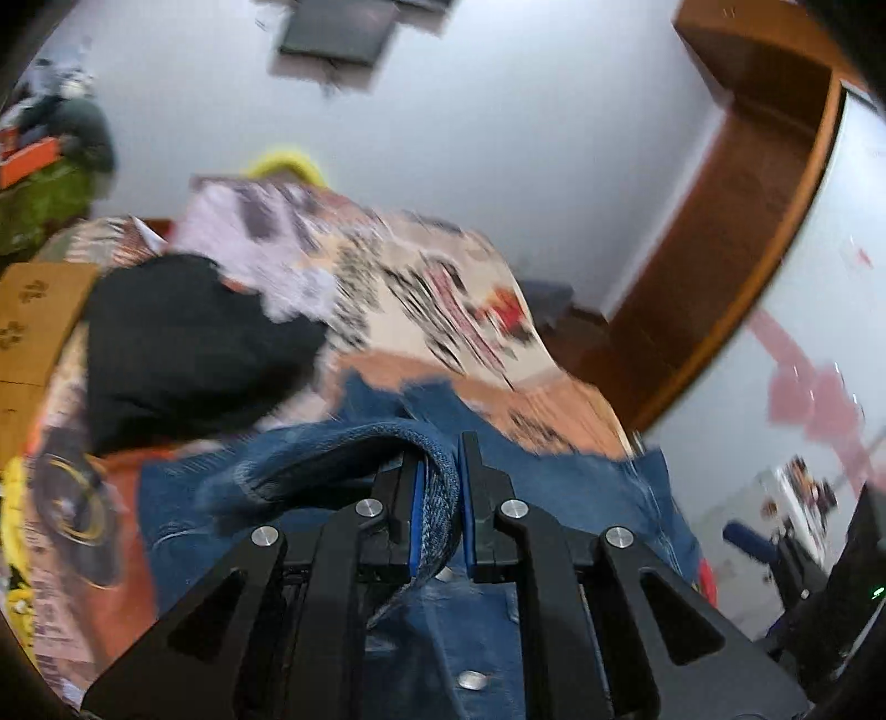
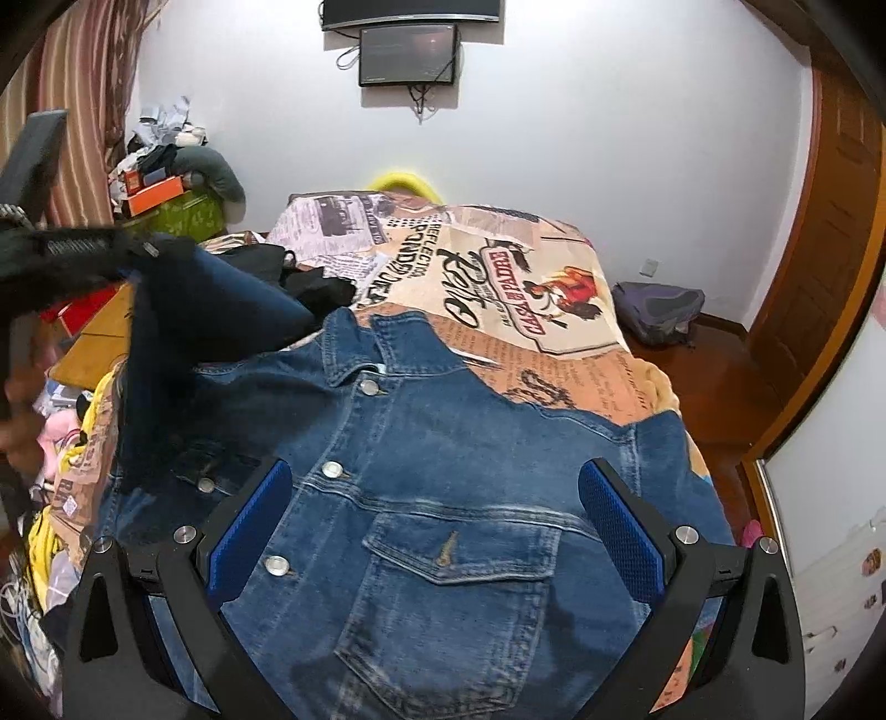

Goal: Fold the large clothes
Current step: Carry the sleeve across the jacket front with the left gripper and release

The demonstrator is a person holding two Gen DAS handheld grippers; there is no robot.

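Bedroom: my left gripper (image 1: 440,504) clamped on denim jacket (image 2: 443,471) sleeve cuff, lifted left of collar. Right gripper (image 2: 437,531) wide open, empty, over chest pocket. Denim heavy, stiff-ish; grab seams/cuffs.

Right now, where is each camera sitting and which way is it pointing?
Left wrist: rides the left gripper, looking down along its fingers over the bed toward the wall; both black fingers show, shut on a denim fold of the jacket.
Right wrist: rides the right gripper, looking down over the denim jacket spread on the bed; its open blue-padded fingers show, plus the left gripper lifting a sleeve at far left.
Shared: jacket, printed bedspread, wall screen.
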